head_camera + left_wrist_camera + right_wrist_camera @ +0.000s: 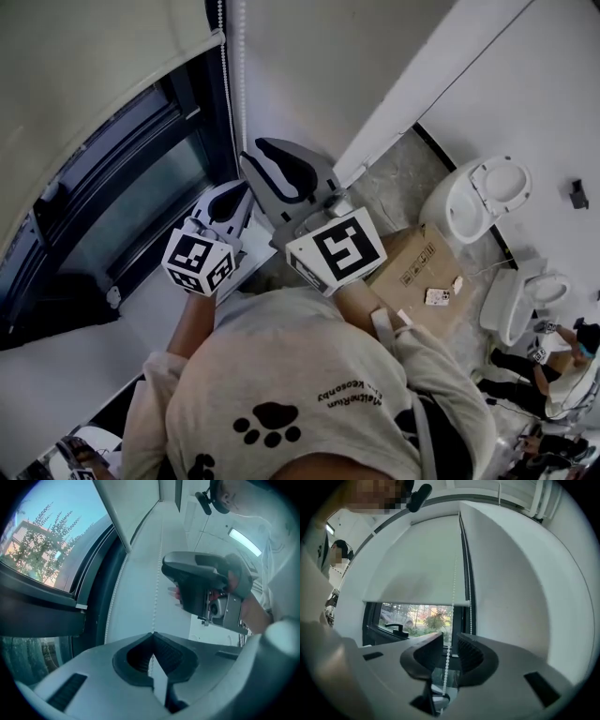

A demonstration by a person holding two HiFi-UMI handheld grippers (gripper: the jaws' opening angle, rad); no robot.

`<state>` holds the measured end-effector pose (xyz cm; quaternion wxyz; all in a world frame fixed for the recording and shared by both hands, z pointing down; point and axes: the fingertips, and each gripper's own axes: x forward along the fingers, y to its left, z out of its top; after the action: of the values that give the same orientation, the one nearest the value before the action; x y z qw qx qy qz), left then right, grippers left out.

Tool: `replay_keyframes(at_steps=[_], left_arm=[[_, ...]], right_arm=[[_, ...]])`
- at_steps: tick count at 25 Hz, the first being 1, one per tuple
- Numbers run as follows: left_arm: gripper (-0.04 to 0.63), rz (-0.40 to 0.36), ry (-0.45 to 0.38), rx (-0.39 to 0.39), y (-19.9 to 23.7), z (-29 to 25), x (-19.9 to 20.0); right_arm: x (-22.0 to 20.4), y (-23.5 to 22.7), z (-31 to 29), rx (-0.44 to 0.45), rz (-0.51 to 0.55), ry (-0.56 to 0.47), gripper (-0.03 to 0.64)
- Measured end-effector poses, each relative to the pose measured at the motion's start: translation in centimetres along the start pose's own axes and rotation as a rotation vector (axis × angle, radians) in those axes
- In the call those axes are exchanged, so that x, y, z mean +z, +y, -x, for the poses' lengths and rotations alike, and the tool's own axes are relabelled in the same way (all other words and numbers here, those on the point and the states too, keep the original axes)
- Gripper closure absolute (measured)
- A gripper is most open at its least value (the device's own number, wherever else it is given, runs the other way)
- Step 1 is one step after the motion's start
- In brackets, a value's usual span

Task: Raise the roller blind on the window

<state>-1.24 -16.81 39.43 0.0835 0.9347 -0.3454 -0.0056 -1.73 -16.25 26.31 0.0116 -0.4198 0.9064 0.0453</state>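
Roller blind (94,84), top cropped; left claw (152,634) tight on chain (154,599), right claw (450,640) wide around it.

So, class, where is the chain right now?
In the right gripper view the chain hangs by the right edge of the window, passing untouched through the open right claw. Lower down, the shut left claw pinches it.

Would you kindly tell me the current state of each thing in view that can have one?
roller blind, partly lowered.
bead chain, hanging, clamped by one gripper and running loose between the other's jaws.
left gripper, shut on the bead chain.
right gripper, open, jaws either side of the bead chain, not pressing.
toilet lid, raised.
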Motion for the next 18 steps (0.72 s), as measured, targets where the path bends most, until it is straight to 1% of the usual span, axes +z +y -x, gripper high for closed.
replay_keyframes(at_steps=[4,10,14,18], left_arm=[[0.588,-0.004,-0.002,0.001,-0.1,-0.1,0.1],[0.588,-0.002,-0.006,-0.003,0.0,-0.1,0.0],[0.588,-0.003,-0.009,-0.006,0.0,-0.2,0.0],[0.588,-0.009,-0.012,-0.001,0.0,-0.3,0.0]], right_arm=[[1.3,-0.2,-0.9,-0.012,0.028,-0.007,0.534],[2.7,-0.9,-2.0,-0.022,0.016,-0.006,0.541],[3.3,-0.6,-2.5,-0.016,0.018,-0.001,0.589],[3.2,-0.8,-2.4,-0.021,-0.004,-0.003,0.604]])
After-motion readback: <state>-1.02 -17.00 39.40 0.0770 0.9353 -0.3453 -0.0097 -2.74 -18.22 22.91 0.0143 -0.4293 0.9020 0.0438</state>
